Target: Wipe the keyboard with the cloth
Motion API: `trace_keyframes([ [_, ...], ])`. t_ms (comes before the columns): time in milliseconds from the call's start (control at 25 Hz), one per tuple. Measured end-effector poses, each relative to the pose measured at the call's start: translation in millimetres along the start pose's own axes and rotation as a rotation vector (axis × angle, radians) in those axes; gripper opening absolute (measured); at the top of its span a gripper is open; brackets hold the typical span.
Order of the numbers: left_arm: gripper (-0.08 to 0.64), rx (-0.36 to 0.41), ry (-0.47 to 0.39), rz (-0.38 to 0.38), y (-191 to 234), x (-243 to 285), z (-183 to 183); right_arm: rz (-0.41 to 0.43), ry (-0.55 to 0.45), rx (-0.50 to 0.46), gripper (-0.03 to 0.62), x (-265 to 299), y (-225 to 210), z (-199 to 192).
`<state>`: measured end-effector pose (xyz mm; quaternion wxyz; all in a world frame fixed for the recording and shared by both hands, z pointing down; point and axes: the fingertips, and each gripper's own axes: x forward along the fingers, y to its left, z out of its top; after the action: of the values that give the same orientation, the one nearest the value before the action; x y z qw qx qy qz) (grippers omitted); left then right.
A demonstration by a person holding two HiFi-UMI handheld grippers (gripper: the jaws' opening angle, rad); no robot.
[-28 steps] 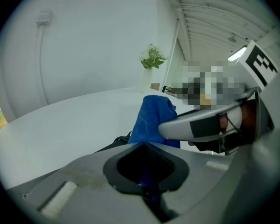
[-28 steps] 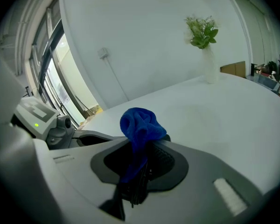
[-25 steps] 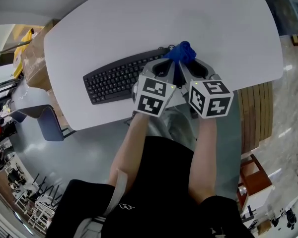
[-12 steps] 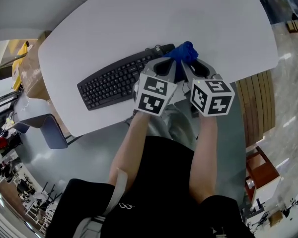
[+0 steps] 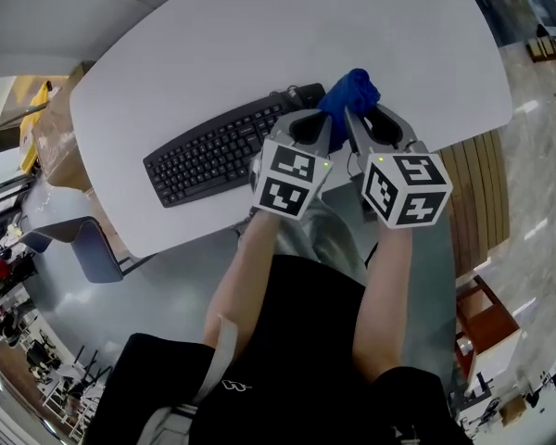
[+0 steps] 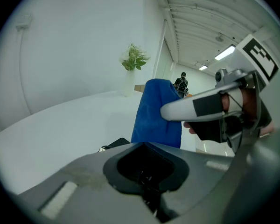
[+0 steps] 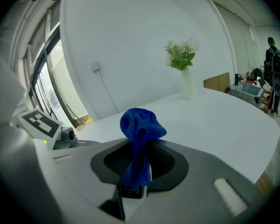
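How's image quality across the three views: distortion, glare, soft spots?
Head view: strong fisheye, the table edge bows; light is even, and the keyboard keys read sharp. Left gripper view: black circular vignette, ceiling lights blown out, nearest foreground soft, cloth fairly crisp. Right gripper view: same vignette, windows at left overexposed, cloth in focus.

A bright blue cloth (image 5: pixel 350 95) shows just right of the black keyboard (image 5: pixel 213 151) on the white bench (image 5: pixel 259 35), and the grey left gripper (image 5: pixel 321 124) and right gripper (image 5: pixel 351 119) near the keyboard carry black-and-white square-patterned cubes (image 5: pixel 290 177).
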<state>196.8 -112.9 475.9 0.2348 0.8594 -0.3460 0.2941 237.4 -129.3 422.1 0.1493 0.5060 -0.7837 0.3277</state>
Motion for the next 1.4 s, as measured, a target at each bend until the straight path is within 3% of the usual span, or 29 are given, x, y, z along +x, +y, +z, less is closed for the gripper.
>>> trace_keyframes([
  [240, -0.002, -0.073, -0.066, 0.101, 30.5, -38.4, -6.9, 0.103, -0.028, -0.098, 0.091, 1.2, 50.9, 24.5],
  [480, -0.002, -0.158, -0.153, 0.271, 80.7, -106.8, -20.8, 0.271, -0.008, -0.190, 0.091, 22.8, 129.3, 27.6],
  [840, -0.002, -0.380, -0.271, 0.628, 165.7, -237.5, -34.6, 0.658, 0.145, -0.317, 0.090, 56.1, 272.6, 47.2],
  [1080, -0.002, -0.525, -0.275, 0.776, 173.1, -290.5, -110.7, 0.833, 0.306, -0.357, 0.091, 60.3, 340.4, -25.5],
  [1240, -0.002, -0.580, -0.239, 0.809, 173.6, -309.2, -162.2, 0.896, 0.412, -0.336, 0.090, 67.7, 373.4, -82.3],
  [1400, -0.002, -0.624, -0.194, 0.803, 177.7, -329.2, -231.7, 0.906, 0.486, -0.298, 0.090, 81.1, 410.8, -149.5],
])
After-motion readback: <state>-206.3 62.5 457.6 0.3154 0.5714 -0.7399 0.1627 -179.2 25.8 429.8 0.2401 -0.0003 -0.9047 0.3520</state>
